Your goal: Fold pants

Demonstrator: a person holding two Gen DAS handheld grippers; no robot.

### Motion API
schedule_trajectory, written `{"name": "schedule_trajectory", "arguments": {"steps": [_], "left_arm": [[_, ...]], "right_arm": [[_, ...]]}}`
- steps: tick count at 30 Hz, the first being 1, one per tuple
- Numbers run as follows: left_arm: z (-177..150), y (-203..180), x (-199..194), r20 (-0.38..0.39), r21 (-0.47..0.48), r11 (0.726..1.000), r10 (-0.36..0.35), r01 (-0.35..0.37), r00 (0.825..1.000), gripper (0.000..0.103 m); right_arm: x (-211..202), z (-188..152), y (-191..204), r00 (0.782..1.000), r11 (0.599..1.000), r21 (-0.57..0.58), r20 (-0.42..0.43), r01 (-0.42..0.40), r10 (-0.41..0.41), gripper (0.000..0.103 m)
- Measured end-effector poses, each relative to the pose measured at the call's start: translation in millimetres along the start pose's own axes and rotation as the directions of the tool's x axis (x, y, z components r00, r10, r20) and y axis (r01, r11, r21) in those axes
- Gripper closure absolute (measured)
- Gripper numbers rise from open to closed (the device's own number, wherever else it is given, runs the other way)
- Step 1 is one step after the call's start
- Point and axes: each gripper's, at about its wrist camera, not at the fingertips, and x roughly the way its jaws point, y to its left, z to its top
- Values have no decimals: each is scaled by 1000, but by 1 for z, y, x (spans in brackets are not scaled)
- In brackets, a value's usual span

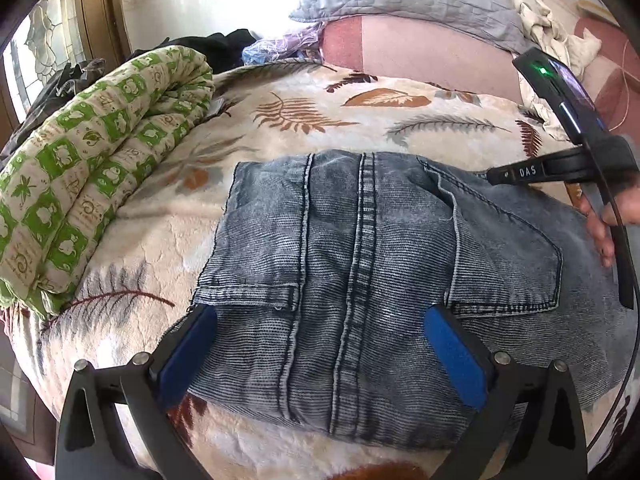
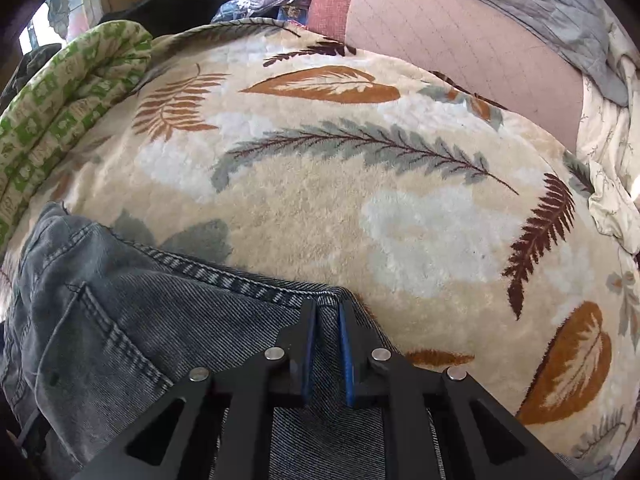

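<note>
Pinching the jeans (image 2: 120,320), right claw (image 2: 327,312) clamped.

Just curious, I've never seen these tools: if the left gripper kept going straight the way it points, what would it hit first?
Most likely the jeans: the open left gripper points down at their centre seam.

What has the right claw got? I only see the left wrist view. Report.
Observer: The right claw is shut on the jeans, pinching a ridge of denim at their seamed edge.
Operator: Tell me what lies beyond it.
Observer: Only the leaf-print blanket; no other garment sits in front of the claw.
Operator: Locate the pocket.
Observer: A back pocket lies to the claw's left in its view, outside the pinch.
</note>
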Motion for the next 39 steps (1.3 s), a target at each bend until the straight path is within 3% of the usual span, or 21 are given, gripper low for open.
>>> {"name": "schedule_trajectory", "arguments": {"steps": [5,9,10,12,15,18,21,25,29,32,34,36,39], "left_arm": [[-1,1,5,-22,6,1000,-14,14,1000,0],[-1,2,5,-20,0,1000,-17,17,1000,0],[-1,2,4,-19,-8,1000,-19,18,1000,0],[0,3,2,-12,-16,1000,-15,14,1000,0],[2,9,-9,44,-35,999,37,-36,998,0],[2,24,-21,98,-90,992,92,-83,991,0],[0,37,-17,63,-153,984,97,-87,993,0],[-2,35,-8,13,-145,987,72,-70,997,0],[-3,25,-1,-13,-95,993,74,-75,997,0],[-4,25,-1,-17,-99,993,69,-71,997,0],[-5,24,2,-31,-107,992,65,-68,997,0],[-6,23,5,-43,-111,991,69,-73,997,0],[-6,23,7,-37,-118,990,73,-77,997,0]], "right_arm": [[1,1,4,1000,1000,-13,-11,22,-22,91],[-3,2,-1,1000,999,38,-19,-17,18,89],[-8,2,-2,999,999,49,-22,-25,26,86],[-16,1,-2,999,998,55,-12,-35,35,68],[-38,0,6,998,999,31,53,-30,29,57],[-58,3,22,992,997,-7,99,-78,78,57],[-68,10,52,983,986,-81,97,-146,153,57],[-65,15,105,971,957,-195,61,-217,232,57],[-42,13,138,979,952,-239,19,-191,201,57],[-29,13,134,976,958,-192,3,-213,218,57],[-24,13,122,966,958,-126,-14,-259,259,50],[-17,11,112,967,964,-75,-36,-255,253,26],[-5,5,103,963,963,-32,-44,-267,266,22]]}}
